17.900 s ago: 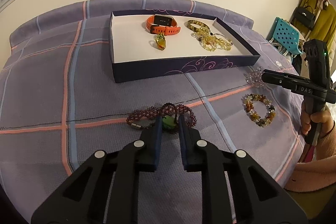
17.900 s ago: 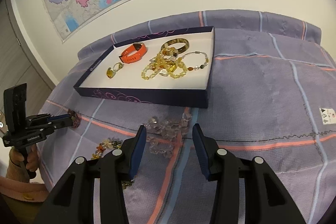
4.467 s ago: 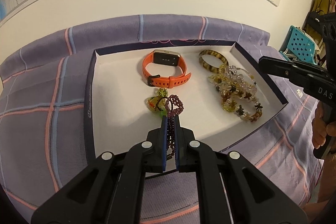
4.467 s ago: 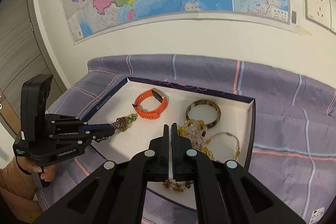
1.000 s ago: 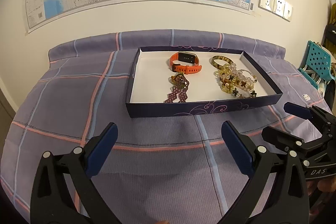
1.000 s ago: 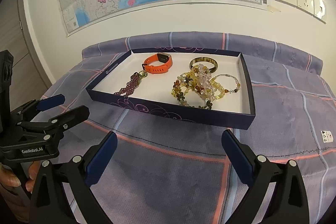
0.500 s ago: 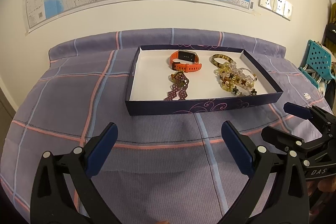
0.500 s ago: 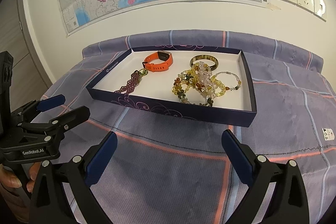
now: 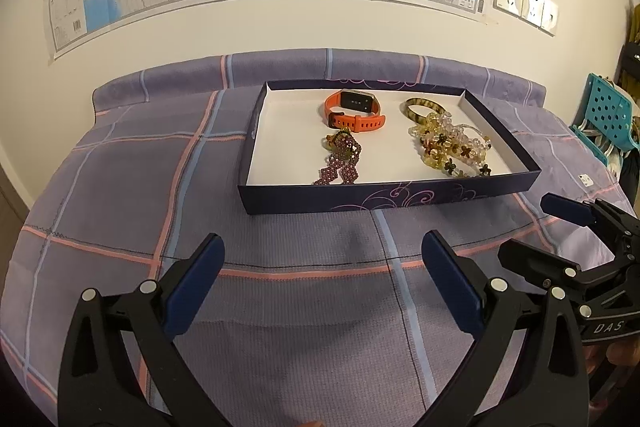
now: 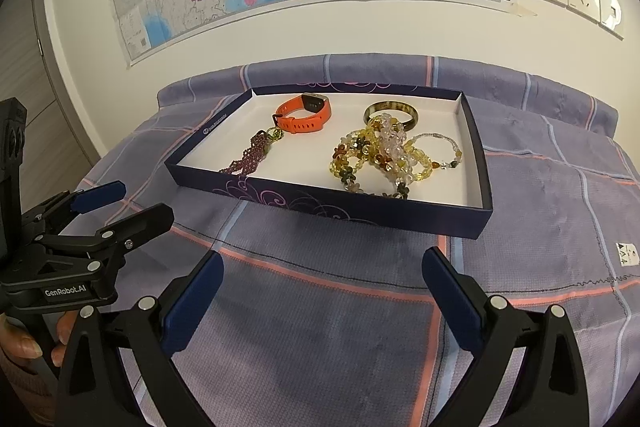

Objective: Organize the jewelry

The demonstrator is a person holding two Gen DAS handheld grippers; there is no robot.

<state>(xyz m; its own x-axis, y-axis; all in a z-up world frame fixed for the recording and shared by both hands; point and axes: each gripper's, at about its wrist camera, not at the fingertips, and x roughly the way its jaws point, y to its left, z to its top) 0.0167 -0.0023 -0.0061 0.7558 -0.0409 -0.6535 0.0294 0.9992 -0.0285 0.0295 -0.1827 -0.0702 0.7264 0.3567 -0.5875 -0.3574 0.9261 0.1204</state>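
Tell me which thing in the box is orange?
The orange watch band, at the back of the box. The other pieces are purple, brown or yellowish beads.

"GenRobot.AI" printed on left gripper (image 10: 120, 205) body; "DAS" printed on right gripper (image 9: 536, 231) body.
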